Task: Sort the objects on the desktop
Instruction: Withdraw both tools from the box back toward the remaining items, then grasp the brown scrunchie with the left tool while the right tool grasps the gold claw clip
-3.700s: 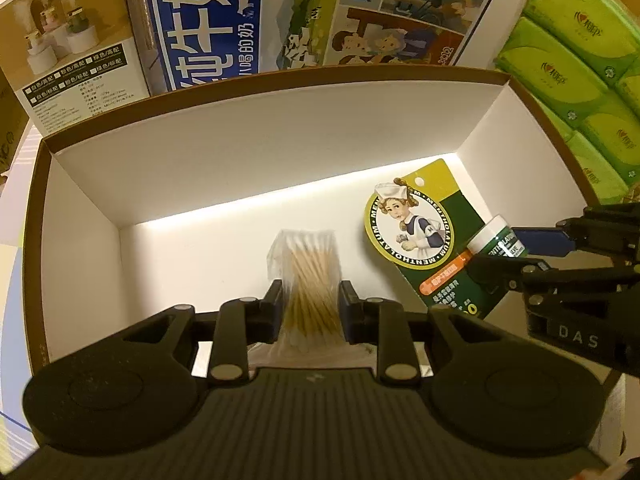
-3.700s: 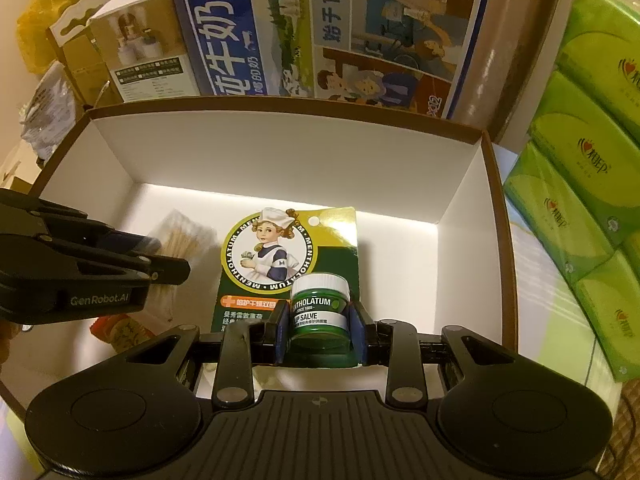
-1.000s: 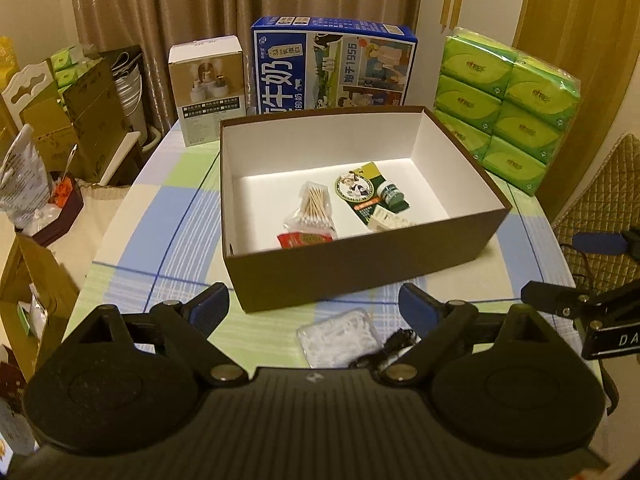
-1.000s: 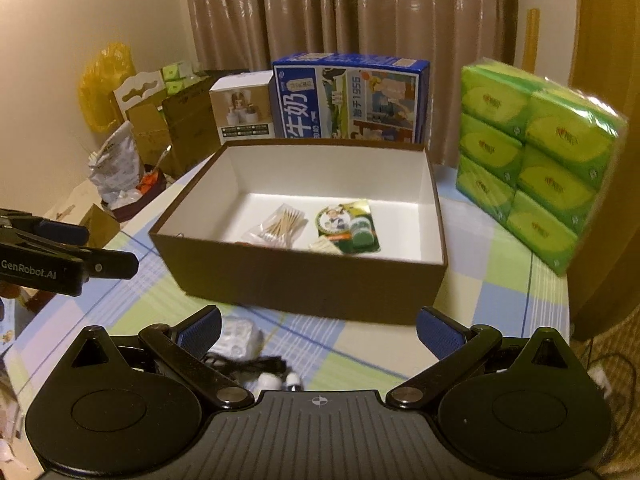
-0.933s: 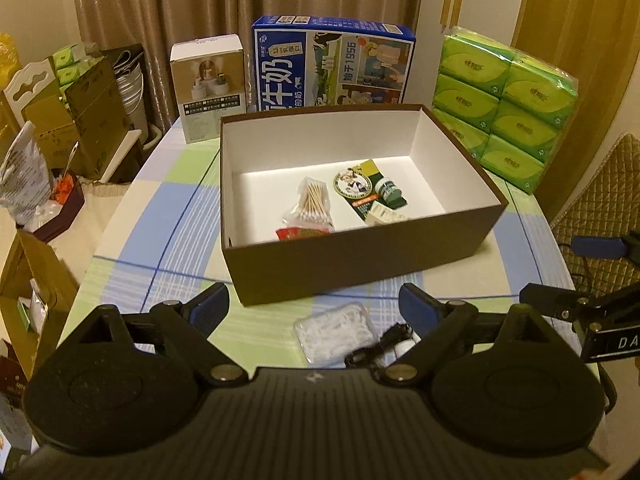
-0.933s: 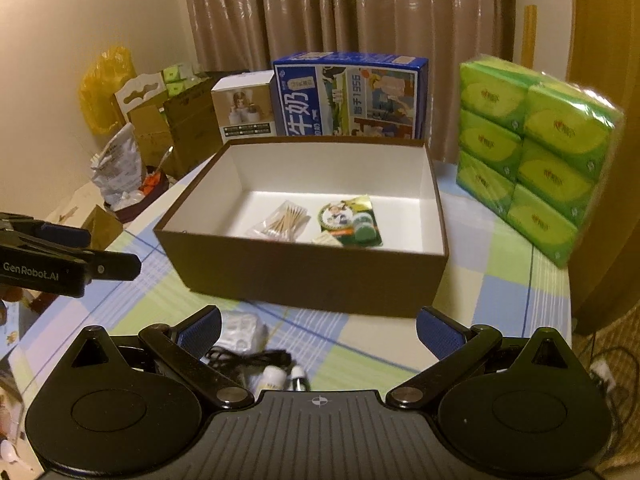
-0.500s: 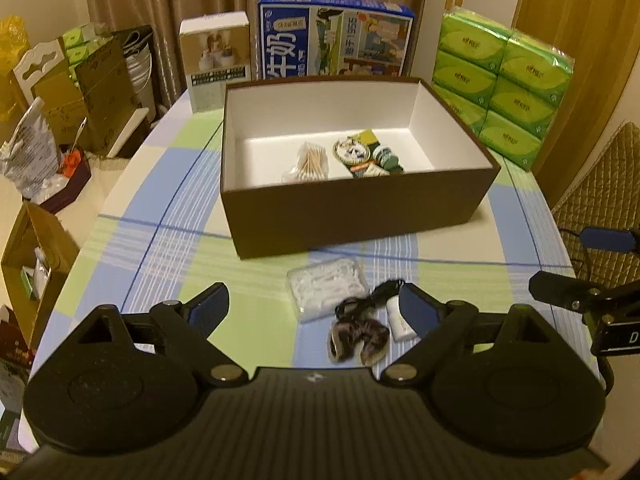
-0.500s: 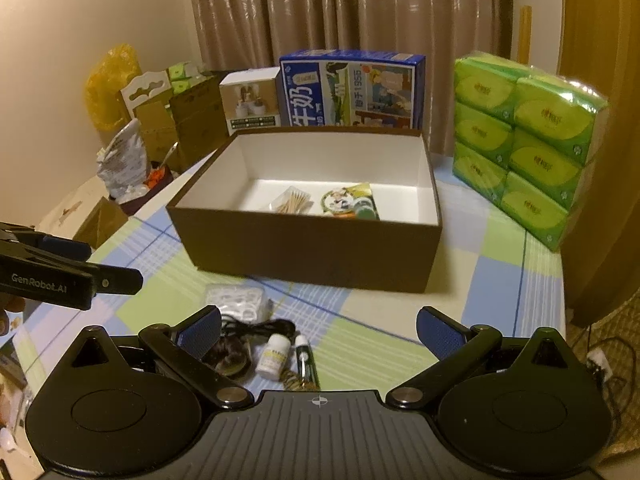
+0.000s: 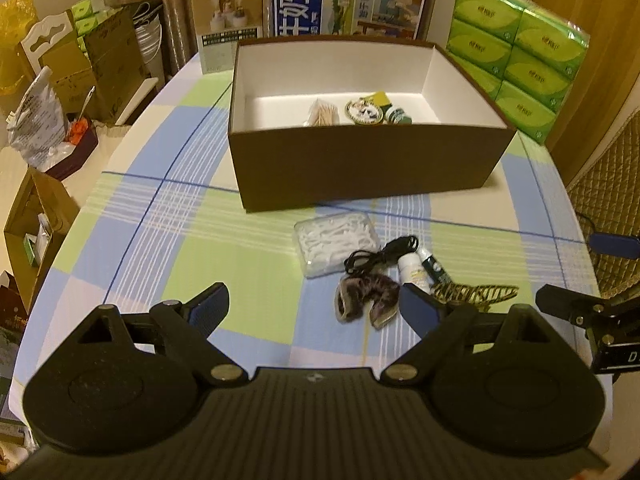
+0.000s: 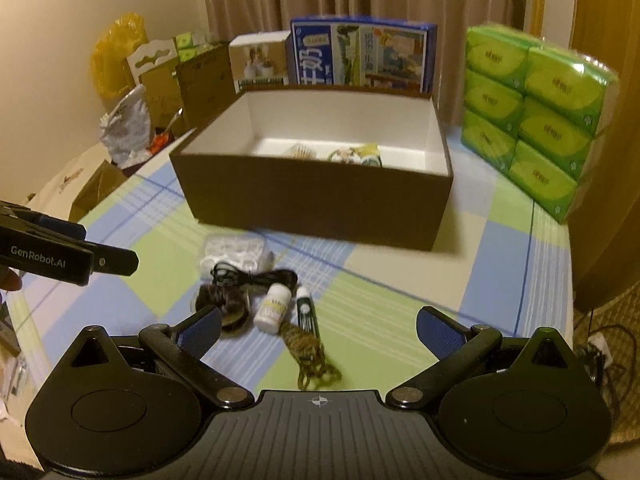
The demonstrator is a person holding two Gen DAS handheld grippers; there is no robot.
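Note:
A brown box (image 9: 360, 160) with white inside holds cotton swabs (image 9: 322, 114), a green card (image 9: 366, 110) and a small green jar (image 9: 398, 115). In front of it on the checked cloth lie a clear floss-pick case (image 9: 336, 242), a black cable (image 9: 380, 256), a dark furry hair clip (image 9: 366, 298), a white bottle (image 9: 412, 274), a small green tube (image 9: 434, 268) and a striped hair claw (image 9: 476, 292). My left gripper (image 9: 316, 308) is open and empty, held back above the near table. My right gripper (image 10: 320, 332) is open and empty above the claw (image 10: 308, 354) and bottle (image 10: 274, 308).
Stacked green tissue packs (image 9: 516, 52) stand right of the box. A blue milk carton (image 9: 348, 0) and a white carton (image 9: 226, 30) stand behind it. Boxes and bags crowd the floor at left (image 9: 52, 92). The table's right edge (image 10: 570, 264) is near a quilted chair.
Both grippers let go of the swabs and jar inside the box, opened, and pulled back and up. The loose items in front of the box came into view.

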